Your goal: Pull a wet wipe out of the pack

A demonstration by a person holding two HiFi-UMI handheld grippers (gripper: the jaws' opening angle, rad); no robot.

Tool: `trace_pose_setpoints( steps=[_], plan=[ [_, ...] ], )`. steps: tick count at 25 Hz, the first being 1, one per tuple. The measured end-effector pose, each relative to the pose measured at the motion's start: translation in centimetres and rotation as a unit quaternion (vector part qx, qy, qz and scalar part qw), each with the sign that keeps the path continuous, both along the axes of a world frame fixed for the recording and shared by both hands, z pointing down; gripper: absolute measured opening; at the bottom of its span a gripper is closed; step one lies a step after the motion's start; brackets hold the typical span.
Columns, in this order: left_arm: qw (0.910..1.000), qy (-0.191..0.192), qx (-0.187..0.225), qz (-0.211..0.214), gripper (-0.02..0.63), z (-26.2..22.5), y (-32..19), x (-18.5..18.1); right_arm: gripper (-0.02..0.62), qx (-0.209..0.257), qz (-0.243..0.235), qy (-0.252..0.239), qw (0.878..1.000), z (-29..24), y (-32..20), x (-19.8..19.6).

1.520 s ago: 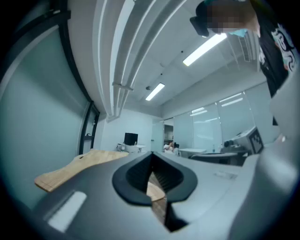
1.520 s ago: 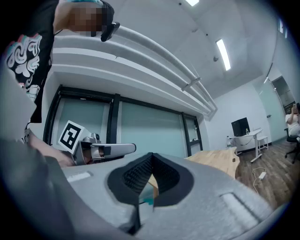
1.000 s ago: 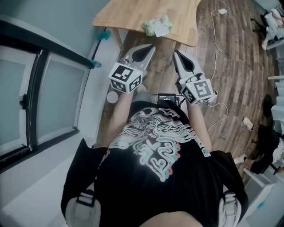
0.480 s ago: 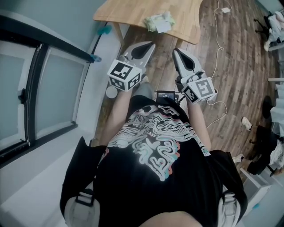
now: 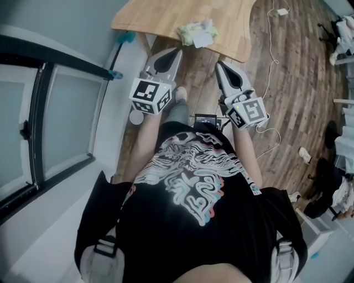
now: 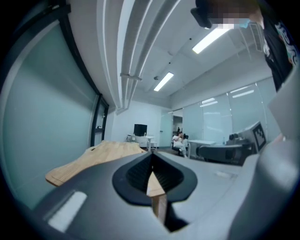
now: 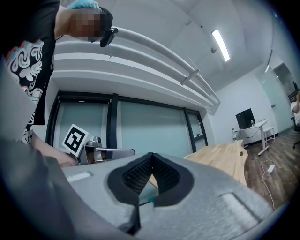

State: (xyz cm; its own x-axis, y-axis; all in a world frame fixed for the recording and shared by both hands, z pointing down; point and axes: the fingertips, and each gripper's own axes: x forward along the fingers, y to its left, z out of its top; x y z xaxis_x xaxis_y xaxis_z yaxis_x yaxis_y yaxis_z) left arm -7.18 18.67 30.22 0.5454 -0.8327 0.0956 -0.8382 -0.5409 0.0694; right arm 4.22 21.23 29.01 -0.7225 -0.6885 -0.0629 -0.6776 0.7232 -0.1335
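Note:
A pale green wet wipe pack point(image 5: 197, 33) lies on the near edge of the wooden table point(image 5: 160, 16) at the top of the head view. My left gripper point(image 5: 176, 51) is shut and empty, its tip just short of the table edge, below and left of the pack. The right gripper point(image 5: 219, 65), also shut with nothing in it, is over the floor below and right of the pack. In the left gripper view the jaws point(image 6: 151, 154) meet and the table point(image 6: 93, 157) lies ahead to the left. In the right gripper view the closed jaws point(image 7: 151, 154) point level, with the table point(image 7: 220, 157) to the right.
A glass partition with a black frame point(image 5: 41, 105) runs along the left. White cables point(image 5: 271, 61) trail over the wood floor on the right. A blue object point(image 5: 126, 38) sits by the table's left corner. Desks and seated people point(image 6: 180, 143) show far off.
Both grippers stayed shut. The left gripper moved up and left toward the table's edge. The right gripper shifted only slightly.

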Motion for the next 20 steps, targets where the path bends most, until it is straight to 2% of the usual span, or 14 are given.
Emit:
trace_pose_setpoints(
  steps=[3, 10, 12, 15, 17, 20],
  plan=[
    [0.9999, -0.013, 0.006, -0.005, -0.011, 0.3, -2.5, -0.3, -0.002, -0.009, 0.004, 0.006, 1.0, 0.8, -2.7, 0.0],
    [0.9996, -0.018, 0.005, 0.022, -0.011, 1.6, -8.1, -0.2, -0.002, -0.037, 0.018, 0.017, 0.999, 2.4, -8.5, -0.2],
    [0.9993, 0.001, -0.004, 0.037, -0.011, 2.0, -9.5, -0.3, -0.002, -0.042, 0.022, 0.02, 0.999, 2.7, -10.0, -0.3],
    [0.9956, 0.04, -0.055, 0.064, -0.011, 3.5, -11.7, -0.4, -0.002, -0.05, 0.028, 0.024, 0.998, 3.2, -12.3, -0.6],
    [0.9945, 0.025, -0.076, 0.068, -0.011, 4.8, -13.2, -0.6, -0.002, -0.057, 0.033, 0.026, 0.997, 3.8, -13.6, -0.7],
    [0.9947, -0.008, -0.077, 0.067, -0.01, 5.9, -15.1, -1.0, -0.002, -0.068, 0.038, 0.028, 0.997, 4.7, -15.2, -1.1]
  ],
)
